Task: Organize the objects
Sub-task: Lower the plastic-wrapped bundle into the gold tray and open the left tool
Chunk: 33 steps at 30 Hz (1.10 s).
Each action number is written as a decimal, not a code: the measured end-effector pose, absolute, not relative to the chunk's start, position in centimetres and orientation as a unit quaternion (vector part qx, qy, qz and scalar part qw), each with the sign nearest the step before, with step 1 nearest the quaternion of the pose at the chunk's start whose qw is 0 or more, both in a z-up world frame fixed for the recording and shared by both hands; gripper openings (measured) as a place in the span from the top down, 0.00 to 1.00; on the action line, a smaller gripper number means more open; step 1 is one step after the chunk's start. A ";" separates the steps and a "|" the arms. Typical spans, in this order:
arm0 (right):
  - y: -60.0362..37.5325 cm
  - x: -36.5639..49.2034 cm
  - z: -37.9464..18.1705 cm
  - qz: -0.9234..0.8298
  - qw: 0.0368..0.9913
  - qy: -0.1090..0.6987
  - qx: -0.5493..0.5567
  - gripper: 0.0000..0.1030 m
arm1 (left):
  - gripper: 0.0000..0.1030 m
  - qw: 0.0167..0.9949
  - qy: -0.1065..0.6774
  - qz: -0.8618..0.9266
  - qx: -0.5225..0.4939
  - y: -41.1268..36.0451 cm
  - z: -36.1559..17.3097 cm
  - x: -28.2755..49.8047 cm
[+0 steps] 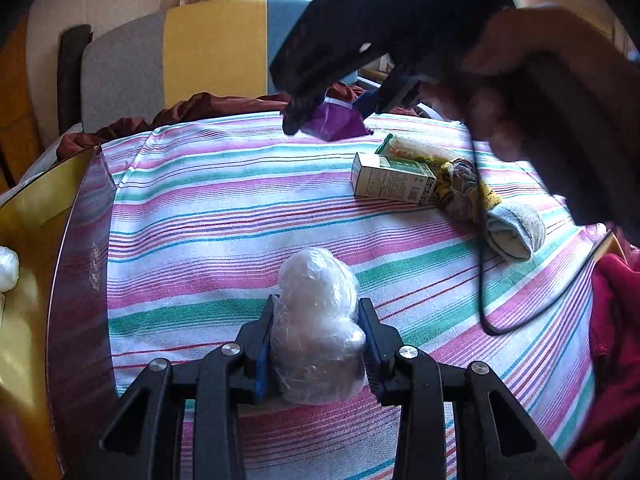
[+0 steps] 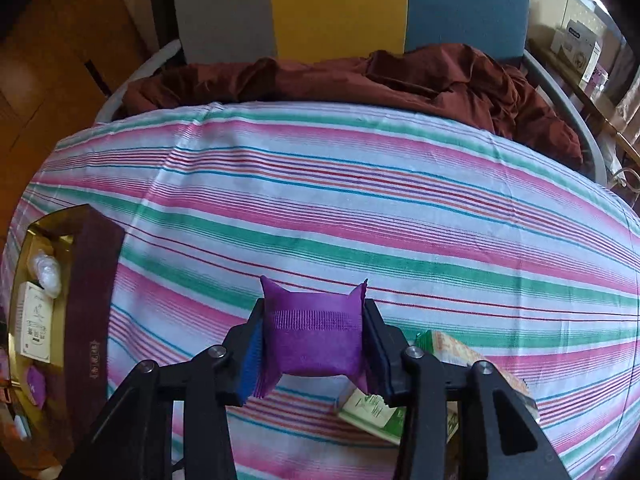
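The left gripper point(image 1: 318, 340) clamps a clear plastic-wrapped bundle point(image 1: 318, 328) between both fingers, just above the striped tablecloth point(image 1: 224, 200). The right gripper point(image 2: 314, 344) pinches a purple sachet point(image 2: 314, 340) by its sides; in the left wrist view that gripper point(image 1: 332, 114) hangs high over the far edge of the table, held by the person's right hand point(image 1: 516, 92), with a black cable point(image 1: 520, 312) looping down from it.

At the left of the table stands an open gold-lined box point(image 2: 96, 280) with dark maroon walls. Inside it lie one white wrapped bundle point(image 2: 48, 270), one cream carton point(image 2: 36, 326) and one purple sachet point(image 2: 35, 386); its lower end is too cramped to read.

On the cloth, to the right, sit two green-and-white cartons touching: a small box point(image 1: 392, 178) and a longer packet point(image 1: 416, 148) behind it. Beside them lie one yellow-striped wrapped item point(image 1: 466, 190) and one rolled grey sock point(image 1: 516, 230). A rumpled brown cloth point(image 2: 360, 76) lies along the far edge.
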State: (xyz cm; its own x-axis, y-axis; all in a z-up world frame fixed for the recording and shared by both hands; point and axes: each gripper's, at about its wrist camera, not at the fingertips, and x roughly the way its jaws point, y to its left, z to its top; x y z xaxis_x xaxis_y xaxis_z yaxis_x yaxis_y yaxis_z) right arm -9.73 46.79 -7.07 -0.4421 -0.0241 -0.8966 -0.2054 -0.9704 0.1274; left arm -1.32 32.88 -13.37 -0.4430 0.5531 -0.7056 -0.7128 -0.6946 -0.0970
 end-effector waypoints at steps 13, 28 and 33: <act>47.2 1.0 -10.0 0.813 0.090 0.185 -0.544 0.57 | 0.64 0.376 0.109 0.842 -0.371 32.9 -13.4 -1.3; 45.9 -0.7 -12.0 0.812 0.110 0.120 -0.560 0.57 | 0.65 0.371 0.142 0.834 -0.382 33.0 -12.5 -0.8; 45.7 -1.0 -12.1 0.814 0.110 0.112 -0.560 0.57 | 0.65 0.377 0.102 0.835 -0.388 30.8 -9.8 -0.5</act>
